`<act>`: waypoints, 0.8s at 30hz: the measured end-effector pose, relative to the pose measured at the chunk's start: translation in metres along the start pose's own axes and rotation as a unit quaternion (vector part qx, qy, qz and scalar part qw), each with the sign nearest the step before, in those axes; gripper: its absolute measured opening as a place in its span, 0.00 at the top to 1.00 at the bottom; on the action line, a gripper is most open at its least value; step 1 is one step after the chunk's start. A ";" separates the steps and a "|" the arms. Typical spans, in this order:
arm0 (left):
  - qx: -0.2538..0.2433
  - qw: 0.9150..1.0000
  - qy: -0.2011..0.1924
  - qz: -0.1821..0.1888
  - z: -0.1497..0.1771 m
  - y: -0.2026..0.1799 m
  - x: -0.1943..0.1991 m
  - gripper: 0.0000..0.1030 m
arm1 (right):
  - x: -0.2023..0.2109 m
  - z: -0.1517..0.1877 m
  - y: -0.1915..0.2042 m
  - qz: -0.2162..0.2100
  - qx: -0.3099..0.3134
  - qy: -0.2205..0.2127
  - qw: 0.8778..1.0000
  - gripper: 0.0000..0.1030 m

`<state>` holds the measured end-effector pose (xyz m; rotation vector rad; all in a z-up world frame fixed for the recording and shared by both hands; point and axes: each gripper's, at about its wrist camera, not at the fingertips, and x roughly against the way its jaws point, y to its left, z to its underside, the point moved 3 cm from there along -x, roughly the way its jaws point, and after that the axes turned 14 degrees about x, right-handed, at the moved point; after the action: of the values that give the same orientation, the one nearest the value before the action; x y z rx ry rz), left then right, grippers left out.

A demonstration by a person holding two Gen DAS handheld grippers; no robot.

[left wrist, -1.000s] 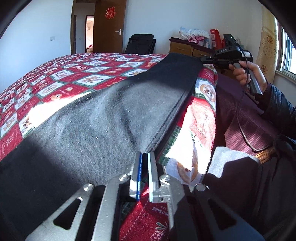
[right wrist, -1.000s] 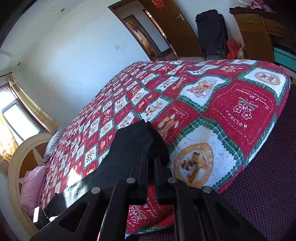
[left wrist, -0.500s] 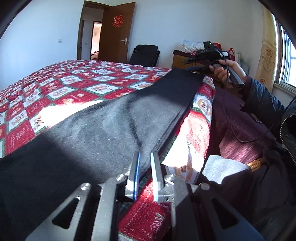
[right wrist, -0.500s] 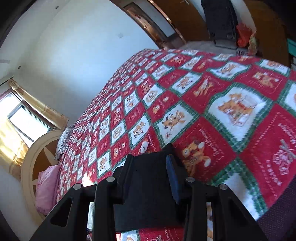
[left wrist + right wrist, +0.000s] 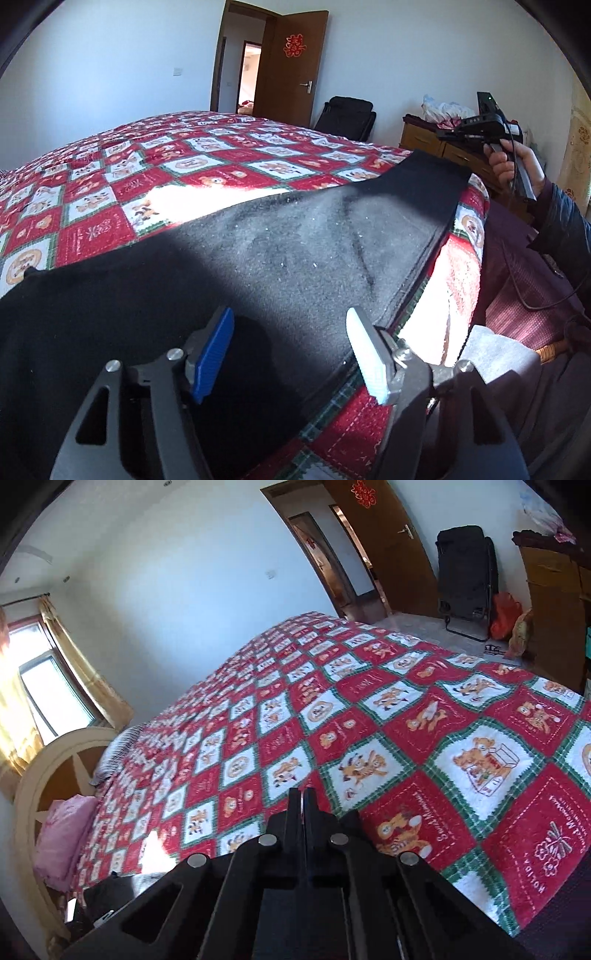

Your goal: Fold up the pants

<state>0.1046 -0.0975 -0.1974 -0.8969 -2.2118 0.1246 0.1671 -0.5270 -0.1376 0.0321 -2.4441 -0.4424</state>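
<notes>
The black pants (image 5: 280, 258) lie stretched along the near edge of the bed. In the left wrist view my left gripper (image 5: 291, 350) hovers over their near part. Its jaws are opening, and the blue pad (image 5: 214, 354) and white pad (image 5: 369, 358) stand wide apart without pressing the cloth. A hand (image 5: 509, 162) holds my right gripper (image 5: 443, 133) above the pants' far end. In the right wrist view that right gripper (image 5: 303, 797) is shut with nothing between its fingers, above the quilt. A dark bit of the pants (image 5: 110, 890) shows at lower left.
A red, green and white patchwork quilt (image 5: 369, 709) covers the bed. Behind it are an open brown door (image 5: 291, 66), a black folding chair (image 5: 347, 118) and a wooden dresser (image 5: 428, 140). A pink pillow (image 5: 62, 838) and a round headboard (image 5: 48, 760) sit at the bed's head. A dark sleeve (image 5: 569, 229) is at the right.
My left gripper let go of the pants' edge and its jaws spread wide. My right gripper opened off the pants' far end, rose and closed again on nothing.
</notes>
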 end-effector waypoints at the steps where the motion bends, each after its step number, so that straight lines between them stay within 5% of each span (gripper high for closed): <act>1: -0.002 1.000 0.000 -0.002 0.000 0.000 0.000 0.35 | -0.006 0.001 -0.008 -0.006 -0.018 0.012 1.000 0.84; 2: -0.002 1.000 -0.001 -0.002 0.001 0.000 0.000 0.35 | -0.011 0.003 -0.014 -0.017 -0.031 0.021 0.999 0.55; 3: 0.000 1.000 -0.002 -0.001 0.001 0.001 0.001 0.35 | -0.015 0.004 -0.019 -0.024 -0.040 0.027 0.999 0.42; 8: 0.004 1.000 -0.003 0.002 0.001 0.003 0.001 0.35 | -0.039 0.016 -0.025 -0.041 -0.043 0.069 0.996 0.42; 10: 0.006 1.000 -0.003 0.003 0.001 0.003 0.001 0.34 | -0.045 0.019 -0.021 -0.049 -0.036 0.082 0.995 0.51; 14: 0.004 1.000 -0.004 0.001 0.002 0.001 0.000 0.32 | -0.046 0.018 -0.016 -0.070 -0.029 0.080 0.994 0.94; 21: 0.007 1.000 -0.007 0.003 0.003 0.001 0.000 0.32 | 0.004 -0.006 0.011 -0.003 0.040 -0.015 0.999 0.98; 24: 0.007 1.000 -0.009 0.003 0.003 0.001 0.000 0.32 | -0.004 -0.008 0.013 0.073 0.083 0.003 0.994 0.97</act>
<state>0.1032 -0.0960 -0.2003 -0.8972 -2.2216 0.1512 0.1758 -0.5164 -0.1298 -0.0750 -2.4504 -0.1733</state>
